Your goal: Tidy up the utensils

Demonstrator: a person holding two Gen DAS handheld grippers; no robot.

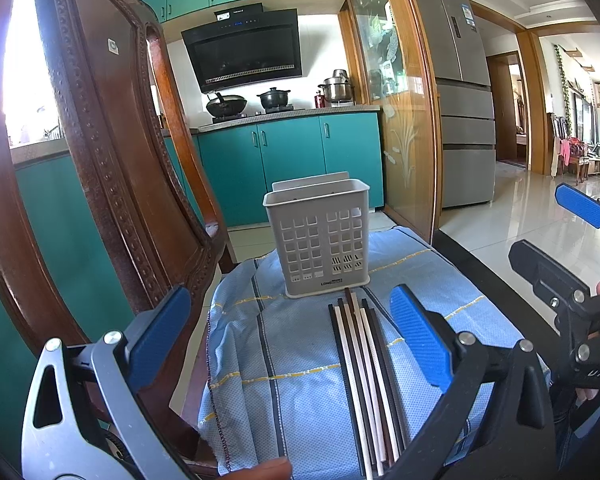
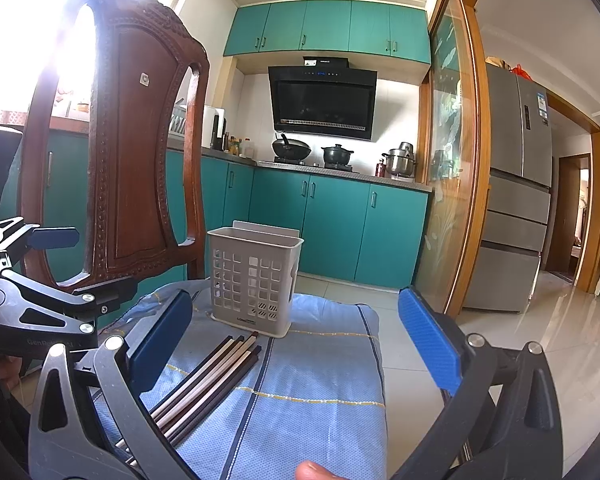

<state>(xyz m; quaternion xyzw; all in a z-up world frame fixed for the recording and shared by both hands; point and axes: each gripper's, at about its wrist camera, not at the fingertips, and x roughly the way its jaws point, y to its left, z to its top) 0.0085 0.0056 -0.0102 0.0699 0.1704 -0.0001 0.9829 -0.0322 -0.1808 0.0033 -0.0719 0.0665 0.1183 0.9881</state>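
A light blue cloth [image 1: 300,364] with dark stripes and yellow stitched lines covers the table, its edges hanging over at the far end. On it stands a pale grey utensil holder [image 1: 318,236] with square cut-outs in its walls, upright near the far end of the cloth. Just in front of the holder lies a bundle of chopsticks [image 1: 364,380], dark and pale ones side by side, their tips nearly touching the holder's base and their length running back toward the cameras.

The left gripper [image 1: 296,336] hovers above the cloth with its blue-padded fingers [image 1: 420,340] spread wide, gripping nothing; the chopsticks lie below, closer to the right-hand finger. The right gripper [image 2: 300,344] is likewise wide apart and empty, and in its view the chopsticks [image 2: 212,384] sit beside its left-hand finger [image 2: 160,344]. Each gripper shows at the edge of the other's view.

A carved dark wooden chair [image 1: 112,152] stands to the left of the table, its back rising high. Beyond is a kitchen with teal cabinets [image 1: 284,160], a black range hood [image 1: 244,50], pots on the stove [image 1: 274,98], a wood-framed glass door [image 1: 396,100], a steel refrigerator [image 1: 464,100] and a glossy tiled floor [image 1: 512,208].
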